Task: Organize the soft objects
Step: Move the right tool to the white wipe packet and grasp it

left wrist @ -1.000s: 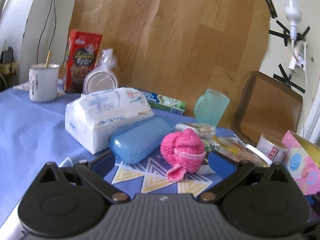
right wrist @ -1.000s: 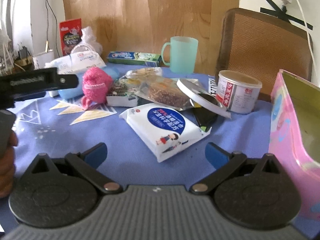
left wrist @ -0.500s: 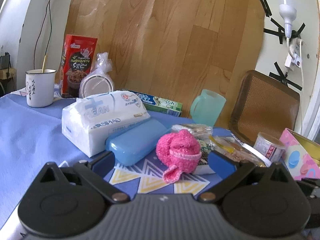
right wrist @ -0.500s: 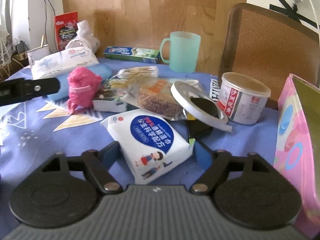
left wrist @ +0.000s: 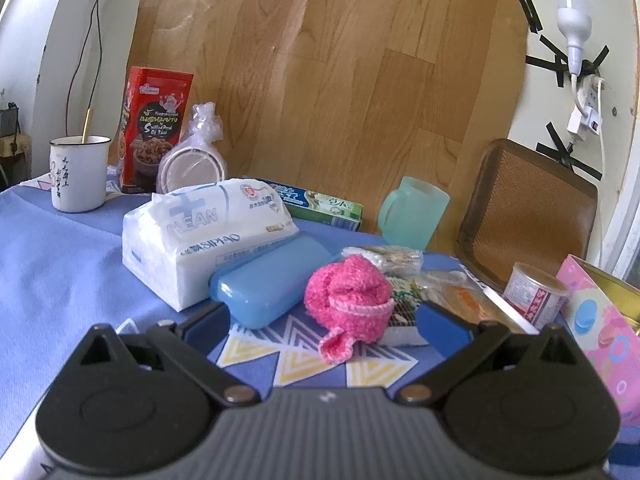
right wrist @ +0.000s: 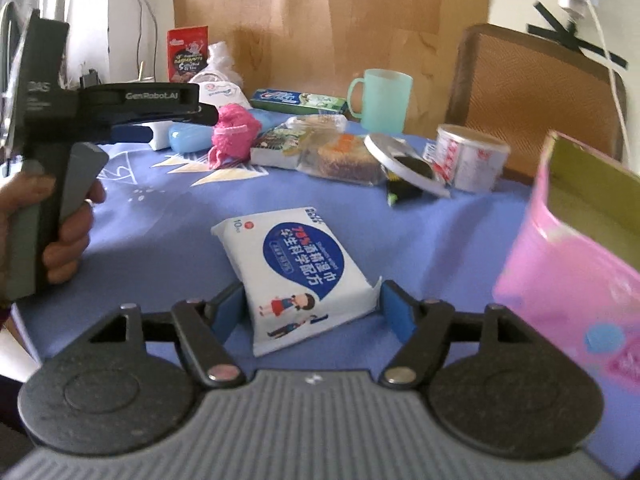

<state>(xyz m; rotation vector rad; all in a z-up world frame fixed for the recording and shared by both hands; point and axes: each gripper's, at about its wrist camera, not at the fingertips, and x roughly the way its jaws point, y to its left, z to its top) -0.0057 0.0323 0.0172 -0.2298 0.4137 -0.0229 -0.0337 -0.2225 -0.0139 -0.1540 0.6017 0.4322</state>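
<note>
Right tongs (right wrist: 310,308) clamped on wet-wipe pack (right wrist: 298,272), pack between their blue pads.

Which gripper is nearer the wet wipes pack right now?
Right. The right gripper has the wet wipes pack between its pads, which press its sides. The left gripper is farther back, beside the pink knitted item.
</note>
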